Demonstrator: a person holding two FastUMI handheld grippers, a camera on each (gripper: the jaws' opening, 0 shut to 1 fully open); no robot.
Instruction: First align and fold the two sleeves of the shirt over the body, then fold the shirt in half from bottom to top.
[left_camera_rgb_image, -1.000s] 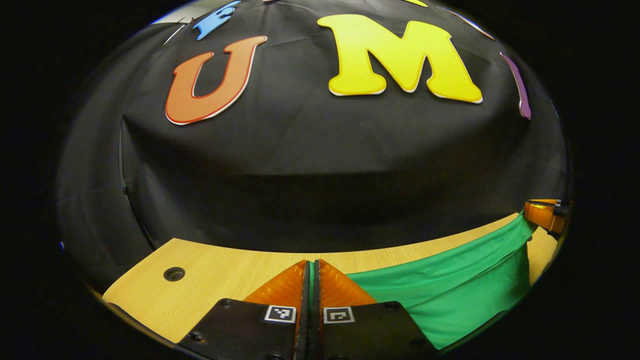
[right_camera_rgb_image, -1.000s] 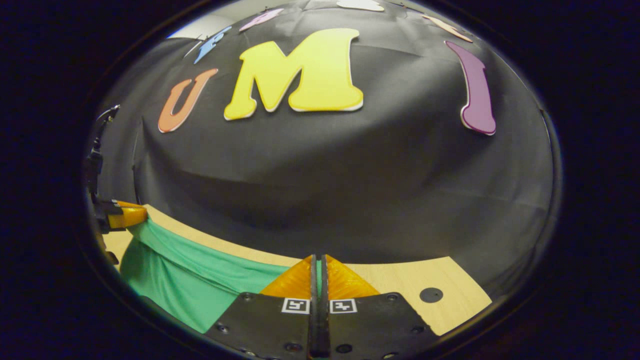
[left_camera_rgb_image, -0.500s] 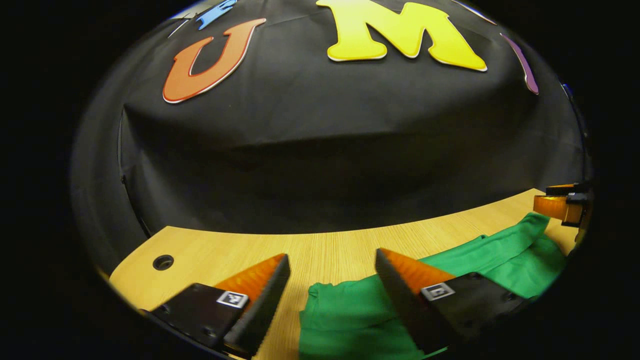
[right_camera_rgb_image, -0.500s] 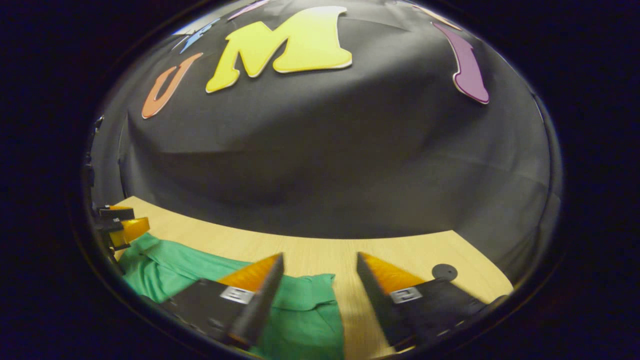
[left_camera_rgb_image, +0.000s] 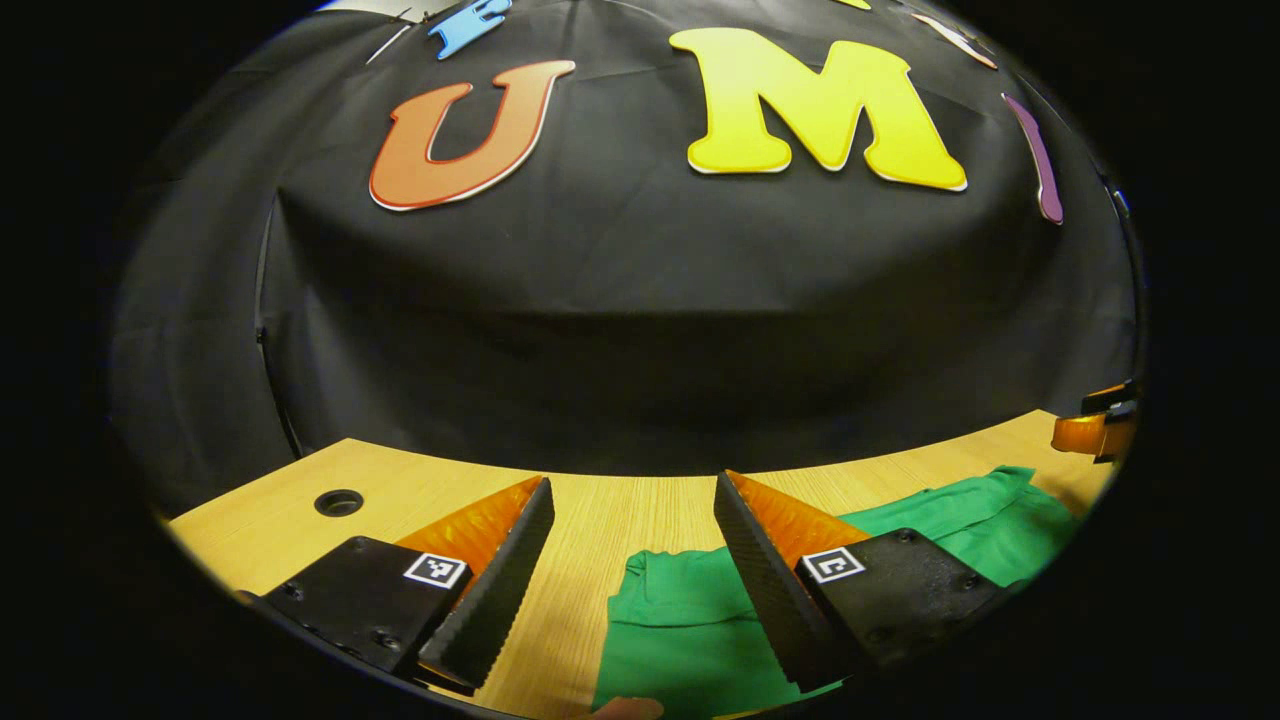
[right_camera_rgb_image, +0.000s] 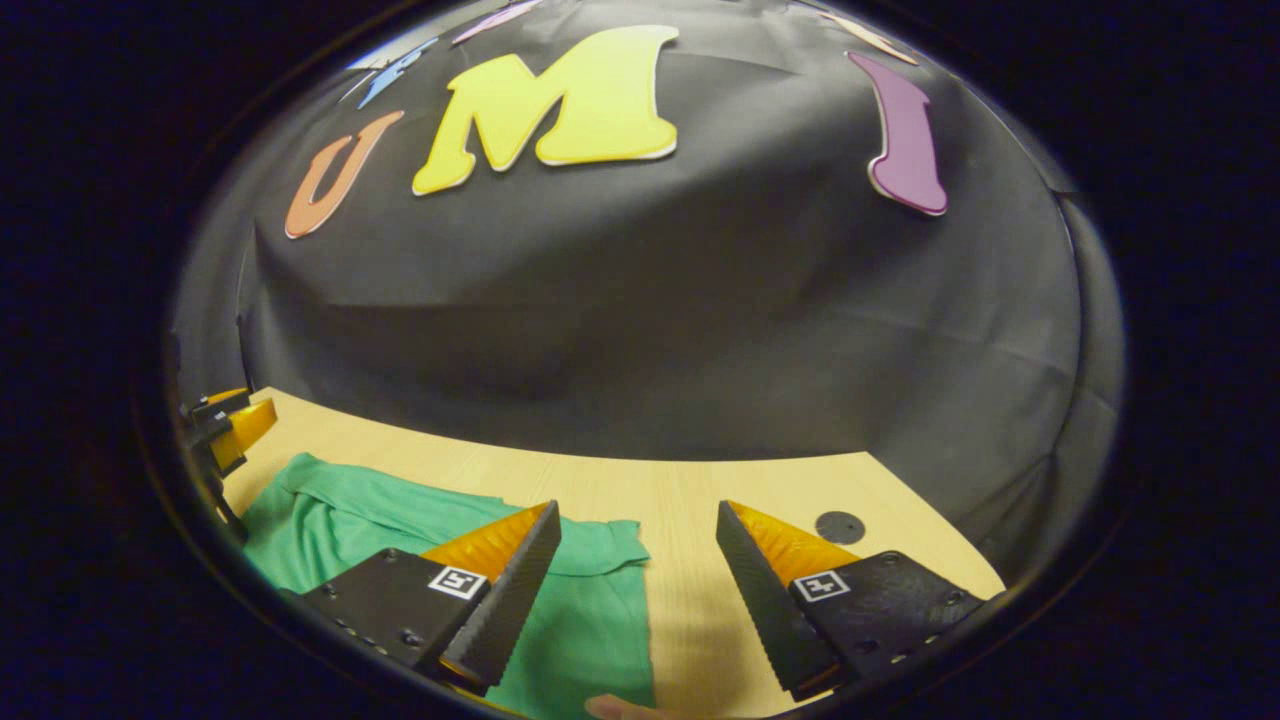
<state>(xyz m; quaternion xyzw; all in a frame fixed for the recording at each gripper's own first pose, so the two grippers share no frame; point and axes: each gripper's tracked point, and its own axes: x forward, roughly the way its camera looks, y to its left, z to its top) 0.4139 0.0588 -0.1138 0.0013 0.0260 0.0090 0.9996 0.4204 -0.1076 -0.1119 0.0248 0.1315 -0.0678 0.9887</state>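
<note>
Surface: light wood-grain table (left_camera_rgb_image: 620, 510), curved far edge, running the width of both views; one round dark hole (left_camera_rgb_image: 339, 502) near its far left corner in the left gripper view; a second round dark hole (right_camera_rgb_image: 839, 526) near its far right corner in the right gripper view.

Room: black cloth wall (left_camera_rgb_image: 640, 330) rising directly behind the table's far edge, creased, hanging in soft folds; booth dim beyond it.

Shirt (left_camera_rgb_image: 680, 630): green, lying on the table, gathered into folds; in the left gripper view its left edge sits between the fingers and the cloth spreads away to the right; in the right gripper view the shirt (right_camera_rgb_image: 340, 520) spreads to the left, its right edge lying between the fingers, bare wood to the right of it.

Left gripper (left_camera_rgb_image: 632, 490): jaws spread wide, holding nothing, above the shirt's left edge; seen far left in the right gripper view (right_camera_rgb_image: 225, 425), above the table.

Right gripper (right_camera_rgb_image: 637, 510): jaws spread wide, holding nothing, above the shirt's right edge; seen far right in the left gripper view (left_camera_rgb_image: 1095, 430).
</note>
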